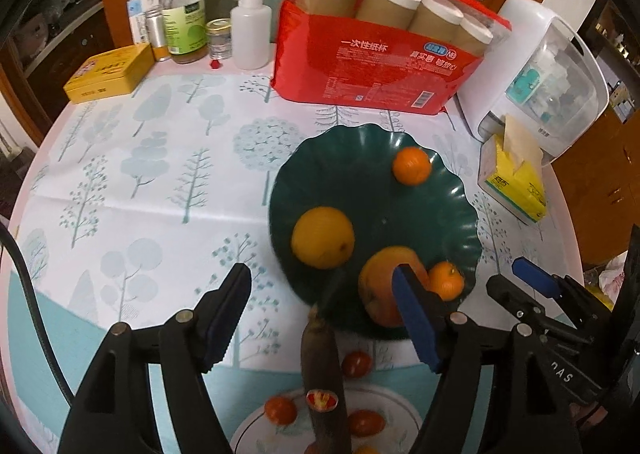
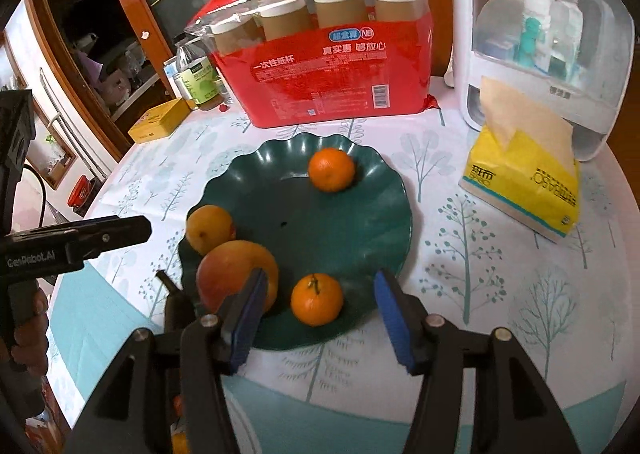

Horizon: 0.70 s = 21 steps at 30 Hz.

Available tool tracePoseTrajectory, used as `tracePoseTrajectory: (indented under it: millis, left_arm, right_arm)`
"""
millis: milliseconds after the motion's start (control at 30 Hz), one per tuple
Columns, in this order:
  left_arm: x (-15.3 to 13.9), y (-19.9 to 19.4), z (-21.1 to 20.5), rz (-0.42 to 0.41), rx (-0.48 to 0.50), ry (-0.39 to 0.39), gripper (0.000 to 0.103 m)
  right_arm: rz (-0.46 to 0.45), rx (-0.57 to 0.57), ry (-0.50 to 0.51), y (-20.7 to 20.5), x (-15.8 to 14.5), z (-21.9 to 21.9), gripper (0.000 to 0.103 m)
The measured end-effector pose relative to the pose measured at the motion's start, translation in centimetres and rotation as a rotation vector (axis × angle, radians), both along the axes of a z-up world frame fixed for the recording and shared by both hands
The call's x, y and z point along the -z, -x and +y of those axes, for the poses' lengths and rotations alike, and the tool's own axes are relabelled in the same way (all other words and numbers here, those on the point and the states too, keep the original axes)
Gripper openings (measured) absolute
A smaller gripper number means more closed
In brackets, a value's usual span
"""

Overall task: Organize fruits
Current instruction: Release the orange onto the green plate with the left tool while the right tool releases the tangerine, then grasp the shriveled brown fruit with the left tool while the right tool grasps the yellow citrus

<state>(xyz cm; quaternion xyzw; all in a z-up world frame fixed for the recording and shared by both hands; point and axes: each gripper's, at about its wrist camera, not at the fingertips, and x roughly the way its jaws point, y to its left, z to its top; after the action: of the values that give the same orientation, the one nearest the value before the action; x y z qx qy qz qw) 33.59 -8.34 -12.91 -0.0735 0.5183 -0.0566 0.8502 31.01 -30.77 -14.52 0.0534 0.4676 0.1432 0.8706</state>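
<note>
On the table, the green plate holds four fruits: two small tangerines, a yellow orange and a larger peach-coloured fruit. The right tongs stand partly open with nothing gripped, the near tangerine lying just ahead between the pads. The left tongs are open and empty above a dark stick-like item. The fruits look round, firm and smooth, likely to roll; I would grip across the widest middle, gently, since the skin can bruise.

Both wrist cameras look steeply down along their gripper fingers, close above the table; both share the green plate ahead.
</note>
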Motion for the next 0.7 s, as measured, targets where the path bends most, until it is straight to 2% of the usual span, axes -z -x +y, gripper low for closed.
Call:
tracePoseTrajectory:
  millis: [333,700]
  left_arm:
    - [-1.8,5.3,3.6,-0.021,-0.053,-0.015,0.075]
    - [-1.4,10.0,9.2,0.002,-0.103,-0.025,0.076]
  right_arm:
    - [-0.011,-0.001,0.008,4.0,-1.7,0.9,0.056]
    - [0.012,-0.016,0.031,8.8,-1.6,3.5,0.056]
